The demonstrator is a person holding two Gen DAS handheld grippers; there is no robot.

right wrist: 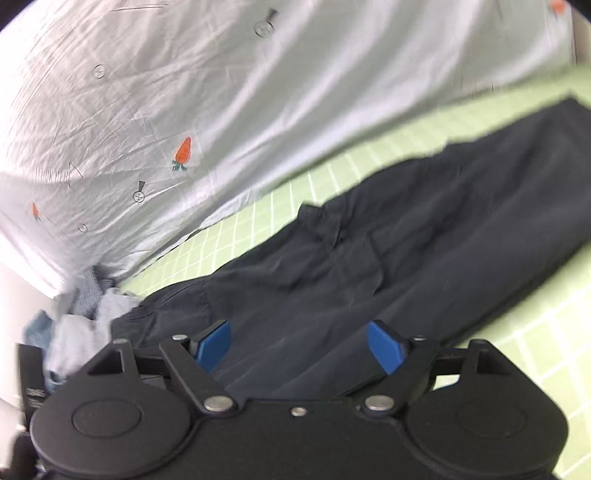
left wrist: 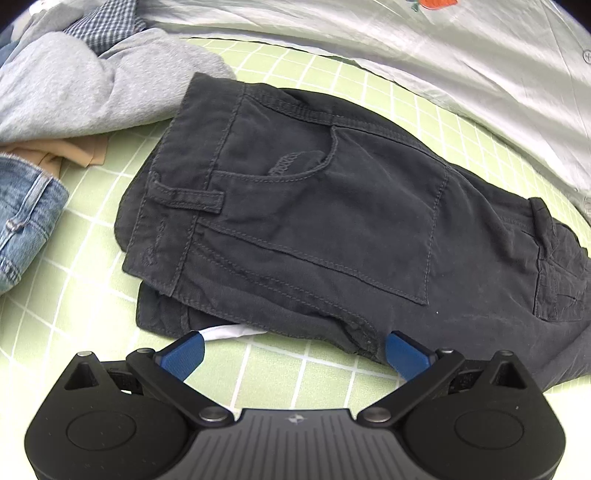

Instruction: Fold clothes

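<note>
Dark navy trousers (left wrist: pixel 314 221) lie on the green checked sheet (left wrist: pixel 92 295), the waistband end doubled over toward the left, a back pocket and belt loop facing up. My left gripper (left wrist: pixel 293 352) hovers at their near edge, open, its blue fingers (left wrist: pixel 183 354) apart with nothing between them. In the right wrist view the same trousers (right wrist: pixel 406 258) stretch away up to the right, blurred. My right gripper (right wrist: pixel 301 347) stands open above the cloth, holding nothing.
A pile of clothes sits at the left: a grey garment (left wrist: pixel 74 81), a checked fabric (left wrist: pixel 107 26), a tan piece (left wrist: pixel 70 153) and blue jeans (left wrist: pixel 26 225). A pale quilt with carrot prints (right wrist: pixel 184 110) borders the far side.
</note>
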